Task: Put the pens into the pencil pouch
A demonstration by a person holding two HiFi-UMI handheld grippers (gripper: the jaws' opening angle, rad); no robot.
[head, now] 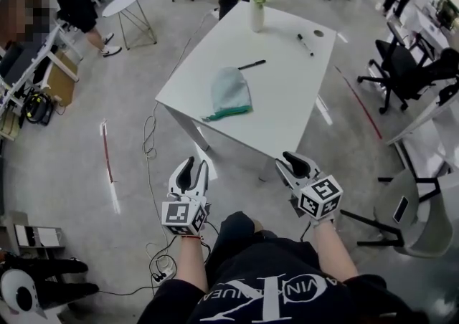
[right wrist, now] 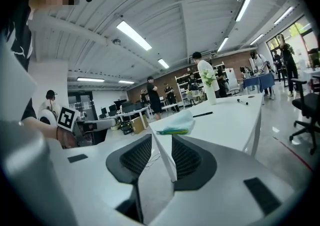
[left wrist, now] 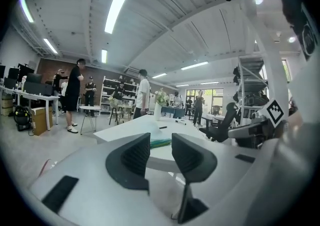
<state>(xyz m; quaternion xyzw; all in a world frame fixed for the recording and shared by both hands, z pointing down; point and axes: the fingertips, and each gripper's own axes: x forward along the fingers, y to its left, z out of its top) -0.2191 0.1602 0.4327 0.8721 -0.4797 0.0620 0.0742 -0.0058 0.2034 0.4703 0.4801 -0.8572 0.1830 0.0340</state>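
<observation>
A pale blue pencil pouch point(head: 229, 92) with a green zip edge lies on the white table point(head: 287, 107), near its left corner. One black pen point(head: 252, 65) lies just beyond the pouch. A second pen point(head: 305, 44) rests farther back on the right. Both grippers hover in front of the table, short of its near edge. My left gripper point(head: 195, 166) is open with nothing between its fingers, and so is my right gripper point(head: 292, 162). The left gripper view looks past the jaws at the pouch point(left wrist: 160, 143). The right gripper view shows the pouch point(right wrist: 176, 124) and the nearer pen point(right wrist: 202, 114).
A white vase of flowers point(head: 257, 13) stands at the table's far edge. Black office chairs point(head: 401, 64) sit to the right, a round side table point(head: 129, 3) to the far left. Cables point(head: 150, 140) trail on the floor by the table's left leg. People stand beyond the table.
</observation>
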